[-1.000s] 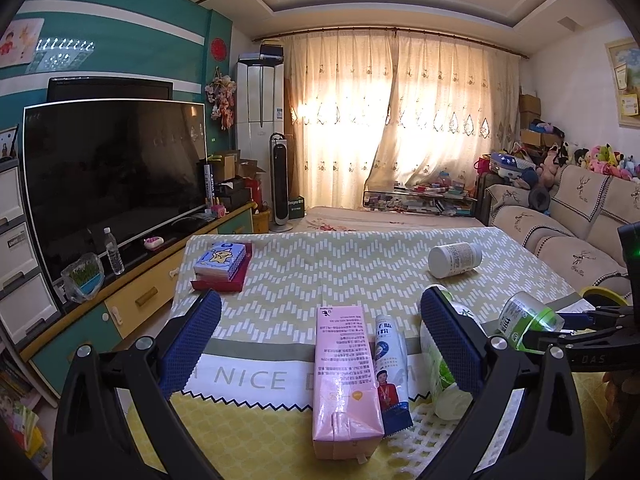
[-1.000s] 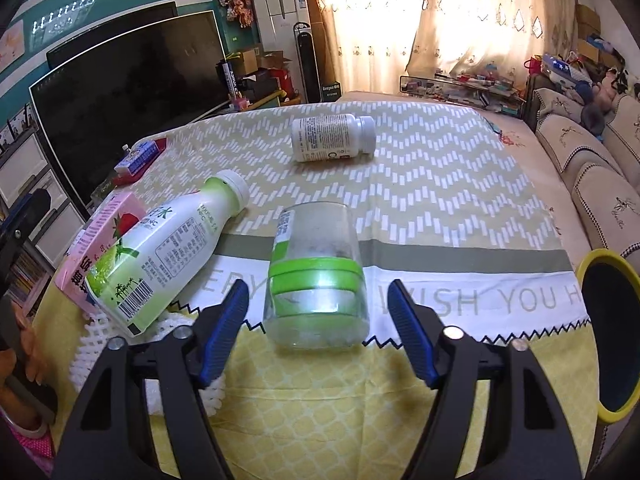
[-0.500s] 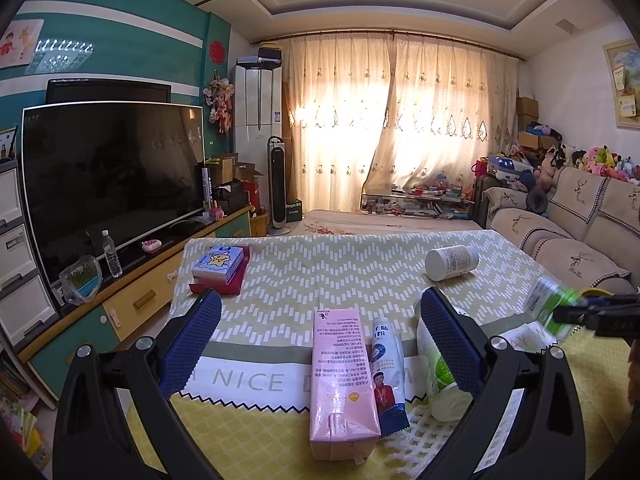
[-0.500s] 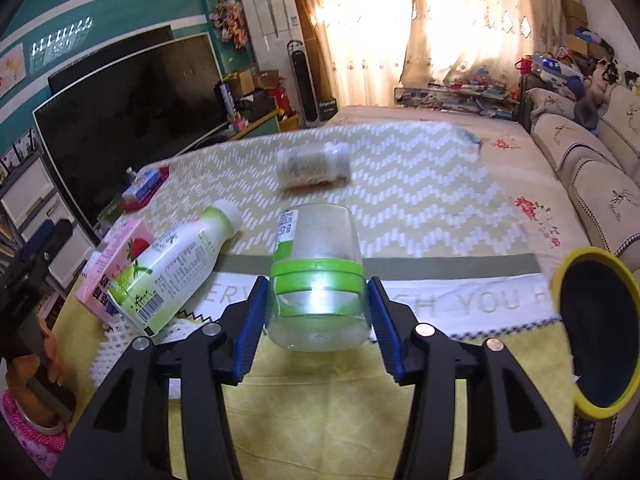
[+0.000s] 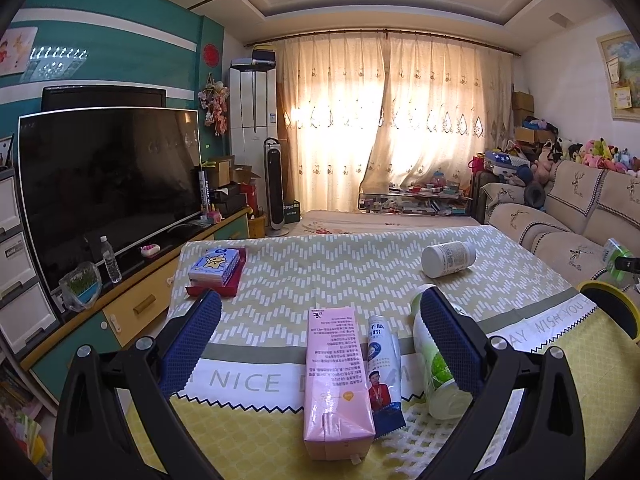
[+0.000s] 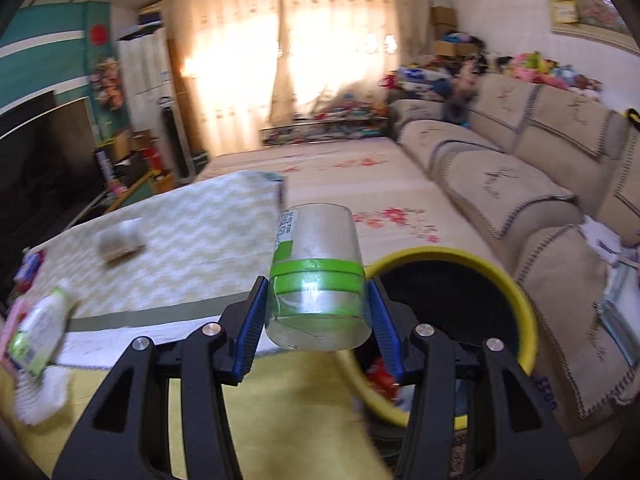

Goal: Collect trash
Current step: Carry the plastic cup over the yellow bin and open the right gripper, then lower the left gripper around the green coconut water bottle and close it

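My right gripper [image 6: 316, 316] is shut on a clear plastic jar with a green band [image 6: 316, 276] and holds it in the air, just left of the yellow-rimmed trash bin [image 6: 520, 304] beside the table. My left gripper [image 5: 320, 340] is open and empty, low over the table's near edge. Between its fingers lie a pink carton [image 5: 336, 380] and a blue-and-white tube [image 5: 384, 376]. A green-and-white bottle [image 5: 436, 372] lies by its right finger. A white pill bottle [image 5: 448, 258] lies further back. The jar [image 5: 612, 250] shows at the far right of the left wrist view.
A blue tissue pack on a red box [image 5: 216, 270] sits at the table's far left. A TV [image 5: 108, 184] on a cabinet stands left of the table. A sofa [image 6: 540, 208] runs along the right, behind the bin [image 5: 612, 300]. White foam netting [image 5: 432, 440] lies under the near items.
My right gripper closed on the jar, lifted it off the table and carried it right, up to the yellow bin. My left gripper stayed open and hardly moved.
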Tool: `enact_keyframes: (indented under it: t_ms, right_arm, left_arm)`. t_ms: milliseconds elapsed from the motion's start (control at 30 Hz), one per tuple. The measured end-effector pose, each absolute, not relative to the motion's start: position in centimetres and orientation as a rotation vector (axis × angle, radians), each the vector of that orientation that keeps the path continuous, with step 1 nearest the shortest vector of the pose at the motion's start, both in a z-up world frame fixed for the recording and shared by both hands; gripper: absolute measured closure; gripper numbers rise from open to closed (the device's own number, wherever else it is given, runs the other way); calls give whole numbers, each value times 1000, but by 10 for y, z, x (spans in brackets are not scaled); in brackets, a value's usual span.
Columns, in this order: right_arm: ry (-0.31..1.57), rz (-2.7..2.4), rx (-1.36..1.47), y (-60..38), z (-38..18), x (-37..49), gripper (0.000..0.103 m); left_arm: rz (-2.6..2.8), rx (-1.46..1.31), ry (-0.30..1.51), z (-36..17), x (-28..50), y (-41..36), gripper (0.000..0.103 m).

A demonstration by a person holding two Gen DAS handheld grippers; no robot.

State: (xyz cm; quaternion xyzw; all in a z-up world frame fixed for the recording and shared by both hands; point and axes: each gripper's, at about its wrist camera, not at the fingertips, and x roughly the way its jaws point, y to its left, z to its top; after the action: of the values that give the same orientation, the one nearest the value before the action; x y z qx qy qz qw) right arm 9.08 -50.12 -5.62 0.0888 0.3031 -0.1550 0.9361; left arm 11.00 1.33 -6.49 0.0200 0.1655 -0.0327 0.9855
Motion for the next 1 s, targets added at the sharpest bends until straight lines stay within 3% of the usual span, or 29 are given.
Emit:
enact_keyframes:
  t_ms: [300, 400, 567, 733, 1000]
  right_arm:
    - [689, -504, 236, -564, -84, 96, 55]
    - [681, -545, 233, -571, -89, 98, 46]
    - [582, -462, 225, -547, -73, 90, 46]
    - [476, -273, 195, -488, -62, 90, 38]
    - [463, -208, 112, -440, -61, 100, 36]
  left_arm:
    - [-71, 51, 334, -66, 111, 10, 5]
    - [-72, 51, 333, -66, 111, 10, 5]
    - [-73, 53, 333, -66, 111, 9, 5]
    - [-79, 60, 329, -67, 111, 7, 5]
    - [-124, 66, 329, -66, 108, 2, 5]
